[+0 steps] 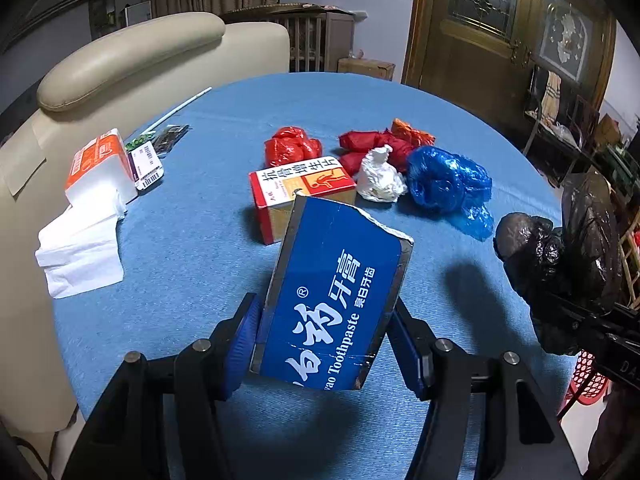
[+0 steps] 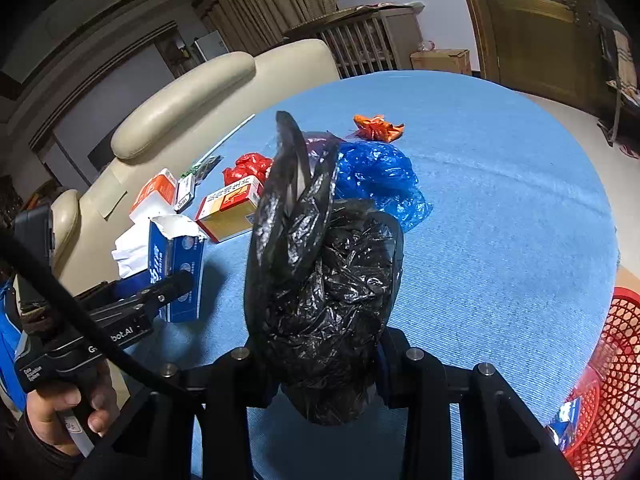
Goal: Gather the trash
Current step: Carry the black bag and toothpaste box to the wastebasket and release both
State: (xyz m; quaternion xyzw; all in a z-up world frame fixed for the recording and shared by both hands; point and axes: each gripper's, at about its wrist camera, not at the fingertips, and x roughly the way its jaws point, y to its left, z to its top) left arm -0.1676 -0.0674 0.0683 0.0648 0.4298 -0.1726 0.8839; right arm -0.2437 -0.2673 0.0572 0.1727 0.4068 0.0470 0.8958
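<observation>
1. I see my left gripper (image 1: 326,344) clamped on a blue toothpaste box (image 1: 332,300). Its blue pads press both long sides, and the box stands up out of the jaws, tilted, with its torn end uppermost, clear of the table (image 1: 200,248).
2. My right gripper (image 2: 324,364) is closed tight on a crumpled black bag (image 2: 320,280). The bag bulges above the jaws, with a loose flap sticking up. It too is held off the blue cloth.
3. In the left view, the black bag and the right gripper show at the right edge. In the right view, the left gripper shows at the lower left with a person's hand (image 2: 68,412) round its handle.
4. Still on the table, just beyond the toothpaste box: a red-and-yellow medicine box (image 1: 300,196) lying flat.
5. Behind it, a red bag (image 1: 292,146). To the right lie more red wads (image 1: 372,146), an orange wrapper (image 1: 412,132), a white paper ball (image 1: 378,178) and a blue bag (image 1: 448,184), bunched close together. I cannot tell which of these touch.
6. At the table's left edge: an orange-and-white tissue pack (image 1: 100,168) with loose tissues (image 1: 80,252) spilling towards me, a small labelled box (image 1: 148,164) just beside it, and a thin white stick (image 1: 180,106) beyond.
7. A red mesh basket (image 2: 612,380) stands off the table at lower right, with some items inside that I cannot identify.
8. A cream sofa (image 1: 132,52) stands against the table's left side.
</observation>
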